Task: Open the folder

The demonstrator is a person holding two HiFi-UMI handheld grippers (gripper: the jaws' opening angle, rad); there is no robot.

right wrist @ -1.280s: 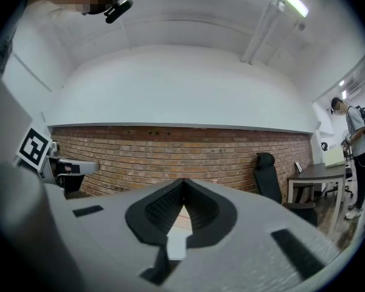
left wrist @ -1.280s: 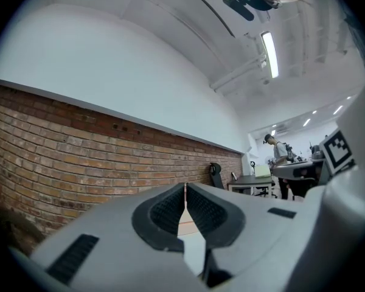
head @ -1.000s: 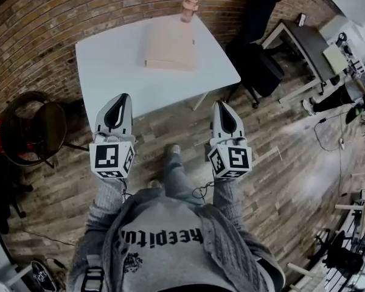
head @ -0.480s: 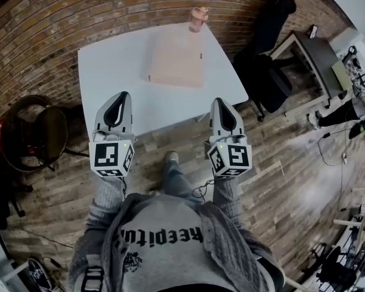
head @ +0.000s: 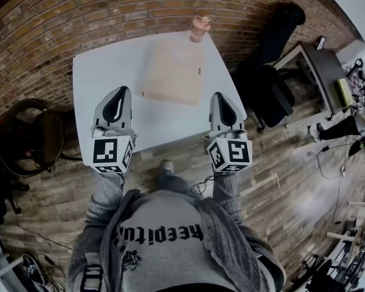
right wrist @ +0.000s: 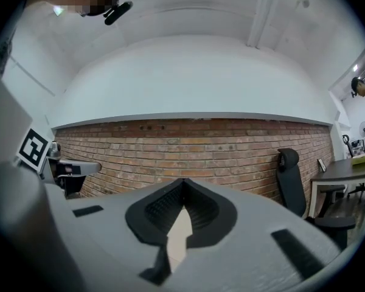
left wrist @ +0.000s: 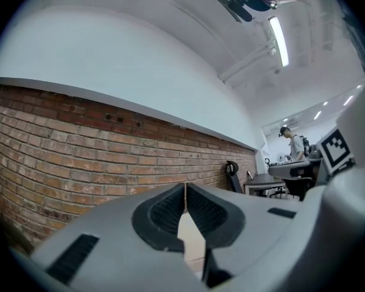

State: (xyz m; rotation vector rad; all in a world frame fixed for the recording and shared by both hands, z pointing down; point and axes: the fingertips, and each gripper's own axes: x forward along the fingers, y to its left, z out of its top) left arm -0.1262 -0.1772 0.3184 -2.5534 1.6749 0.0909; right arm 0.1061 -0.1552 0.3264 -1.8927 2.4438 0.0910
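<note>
A closed tan folder [head: 172, 72] lies flat on the white table [head: 103, 72], toward its far right part. My left gripper [head: 121, 90] hovers over the table's near left part, shut and empty, well short of the folder. Over the near right edge hangs my right gripper [head: 218, 95], tips together, holding nothing. In the left gripper view the jaws [left wrist: 185, 187] meet at the tips, a sliver of tan showing below them. The right gripper view shows its jaws [right wrist: 183, 194] closed the same way, facing the brick wall.
A pinkish cup [head: 199, 28] stands at the table's far right corner, just beyond the folder. A black office chair [head: 269, 81] and a dark desk [head: 319, 59] sit right of the table. A round dark stool [head: 30, 135] is at the left. A brick wall [head: 79, 17] runs behind.
Both grippers have moved forward from above the floor to over the table's near edge, closer to the folder. The jaws stayed shut.
</note>
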